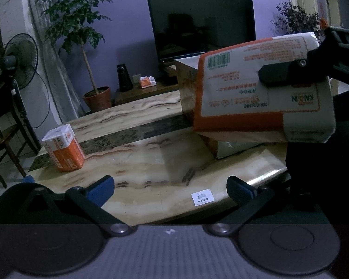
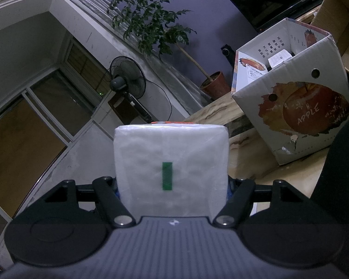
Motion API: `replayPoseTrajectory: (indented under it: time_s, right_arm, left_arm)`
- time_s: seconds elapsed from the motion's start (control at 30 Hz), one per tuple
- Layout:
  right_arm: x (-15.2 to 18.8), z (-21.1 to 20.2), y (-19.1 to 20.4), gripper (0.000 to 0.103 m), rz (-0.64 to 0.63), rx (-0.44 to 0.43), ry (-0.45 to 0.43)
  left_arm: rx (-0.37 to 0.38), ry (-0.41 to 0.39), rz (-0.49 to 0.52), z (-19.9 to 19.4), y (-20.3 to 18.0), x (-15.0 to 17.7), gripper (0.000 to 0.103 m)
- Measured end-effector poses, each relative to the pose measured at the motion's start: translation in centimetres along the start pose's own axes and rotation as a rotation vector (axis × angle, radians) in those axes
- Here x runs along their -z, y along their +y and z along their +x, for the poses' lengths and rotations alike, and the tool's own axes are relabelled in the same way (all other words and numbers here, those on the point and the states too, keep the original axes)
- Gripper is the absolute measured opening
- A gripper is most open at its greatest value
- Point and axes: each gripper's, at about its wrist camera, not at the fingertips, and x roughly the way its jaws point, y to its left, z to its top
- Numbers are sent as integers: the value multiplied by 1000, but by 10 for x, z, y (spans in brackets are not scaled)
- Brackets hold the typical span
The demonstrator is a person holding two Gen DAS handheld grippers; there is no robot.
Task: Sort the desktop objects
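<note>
Right gripper (image 2: 172, 186) fingers clamped on white-orange plastic tissue pack (image 2: 171, 162); left gripper (image 1: 169, 186) fingers apart, empty. Advise: carry pack level over grey cardboard apple box (image 2: 297, 107) at right of frame, clear rim, then release.

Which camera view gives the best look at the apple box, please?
The right wrist view: the apple box shows its printed front, open top and something inside. The left wrist view shows only slivers of the box behind the tissue pack that the right gripper holds.

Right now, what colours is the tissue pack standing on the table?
Orange and white tissue pack, clearest in the left wrist view.
</note>
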Motion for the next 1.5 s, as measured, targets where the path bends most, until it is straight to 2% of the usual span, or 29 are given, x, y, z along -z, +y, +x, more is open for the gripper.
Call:
replayPoseTrajectory:
  time_s: [1.5]
  right_arm:
    - [1,1,1,73,-5,-3,3]
  left_arm:
    - [1,1,1,0,0,0,102]
